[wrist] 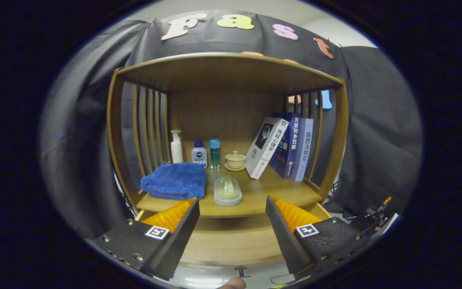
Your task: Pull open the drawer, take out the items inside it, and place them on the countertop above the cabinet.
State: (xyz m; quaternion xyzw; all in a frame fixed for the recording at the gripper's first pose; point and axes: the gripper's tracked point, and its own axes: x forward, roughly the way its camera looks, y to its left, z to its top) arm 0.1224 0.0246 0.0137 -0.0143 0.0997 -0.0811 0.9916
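Nearest to us, at the bottom of the frame, the hand-held gripper has its fingers spread wide apart with nothing between them, so it is released and carries nothing. Just below the fingers, at the very bottom centre, we see a small dark handle on a pale front, which we take to be the drawer's pull; the drawer appears as a plain wooden surface between the fingers, and we cannot tell whether it is already drawn out or shut, nor what lies inside it. Beyond the fingertips, in the middle of the frame, is the countertop above the cabinet, set inside a wooden shelf frame. On it, a pale green dish with a lid sits just ahead of the fingers, a folded blue towel lies to its left, and further back we see a white pump bottle, a small white bottle with a blue cap, a slim blue bottle and a little lidded cup. Three books lean at the centre right. We judge the task to be near one end or the other: either nothing is taken out yet, or some of these things came from the drawer; the frame does not settle it.
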